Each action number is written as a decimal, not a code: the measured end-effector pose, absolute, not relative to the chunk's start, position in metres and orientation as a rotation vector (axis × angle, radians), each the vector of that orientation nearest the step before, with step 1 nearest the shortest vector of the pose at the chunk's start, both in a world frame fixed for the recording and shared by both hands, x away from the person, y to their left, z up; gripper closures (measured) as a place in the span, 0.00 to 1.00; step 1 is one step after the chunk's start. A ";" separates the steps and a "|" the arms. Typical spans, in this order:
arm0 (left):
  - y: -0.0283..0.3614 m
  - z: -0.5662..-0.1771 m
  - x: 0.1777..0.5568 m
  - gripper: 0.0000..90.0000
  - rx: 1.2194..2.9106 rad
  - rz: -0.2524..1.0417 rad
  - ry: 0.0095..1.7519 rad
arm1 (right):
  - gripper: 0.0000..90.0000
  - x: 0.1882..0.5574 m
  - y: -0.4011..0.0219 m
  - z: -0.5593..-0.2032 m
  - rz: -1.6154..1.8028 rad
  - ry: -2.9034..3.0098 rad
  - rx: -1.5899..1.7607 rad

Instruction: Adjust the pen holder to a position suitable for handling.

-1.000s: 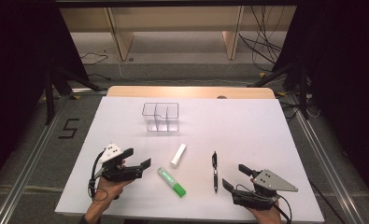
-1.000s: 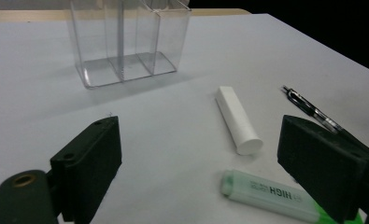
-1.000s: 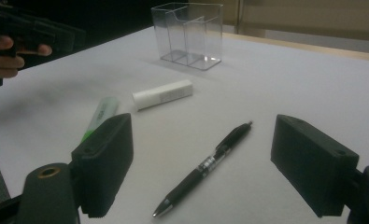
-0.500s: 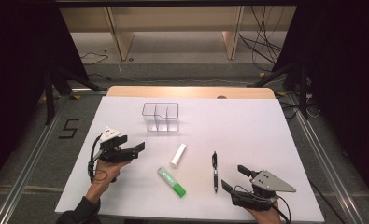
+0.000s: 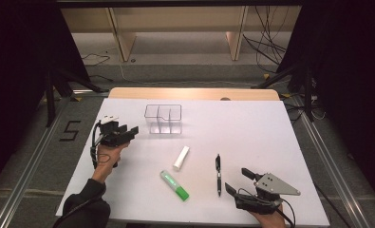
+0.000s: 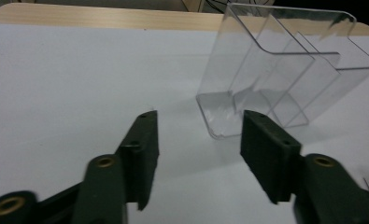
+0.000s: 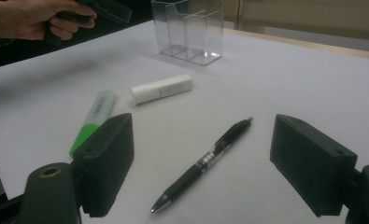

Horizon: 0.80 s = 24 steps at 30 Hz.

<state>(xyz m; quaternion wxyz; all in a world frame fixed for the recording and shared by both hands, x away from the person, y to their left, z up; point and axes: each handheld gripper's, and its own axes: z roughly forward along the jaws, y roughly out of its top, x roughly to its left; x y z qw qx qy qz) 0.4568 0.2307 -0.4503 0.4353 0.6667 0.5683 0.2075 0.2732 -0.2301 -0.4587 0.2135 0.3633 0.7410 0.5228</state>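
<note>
Left tongs (image 5: 134, 129) sit at the desk's (image 5: 251, 128) left side, just left of the organizer (image 5: 164, 118), jaws aimed at it. Organizer: clear plastic box, open top, rounded corners, thin inner walls splitting it into compartments; upright on the white desk toward the far edge, left of centre. In the left gripper view its near corner (image 6: 229, 116) shows just beyond the gap between the jaws, not touching either one. Left jaws have just been closing, now about half open, nothing between them. Right tongs (image 5: 237, 183) rest at the near right corner of the desk, jaws wide apart, holding nothing; in the right gripper view the pen (image 7: 205, 161) lies on the desk ahead of the gap, untouched. Pen is black, lying roughly front-to-back, right of centre. White tube (image 5: 181, 157) lies mid-desk, well apart from the organizer; green marker (image 5: 174, 185) nearer the front edge, angled, just beside the tube's near end but not touching. The person's left hand (image 5: 107, 152) grips the left tongs' body.
</note>
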 end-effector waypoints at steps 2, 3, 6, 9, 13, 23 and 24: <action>0.230 -0.452 0.468 0.68 1.666 0.509 1.417 | 0.25 0.273 -0.230 -0.459 1.446 2.058 1.004; 0.230 -0.452 0.468 0.72 1.666 0.509 1.417 | 0.25 0.273 -0.230 -0.459 1.446 2.056 1.004; 0.226 -0.456 0.480 0.86 1.703 0.525 1.405 | 0.25 0.273 -0.230 -0.459 1.441 2.060 1.000; 0.226 -0.458 0.491 0.94 1.680 0.504 1.416 | 0.25 0.273 -0.229 -0.459 1.442 2.059 1.002; 0.224 -0.462 0.502 0.99 1.680 0.490 1.421 | 0.25 0.273 -0.230 -0.459 1.444 2.056 1.004; 0.211 -0.462 0.514 0.99 1.712 0.484 1.364 | 0.25 0.273 -0.230 -0.459 1.448 2.061 1.003; 0.210 -0.463 0.516 0.99 1.709 0.477 1.365 | 0.25 0.273 -0.230 -0.459 1.447 2.061 1.004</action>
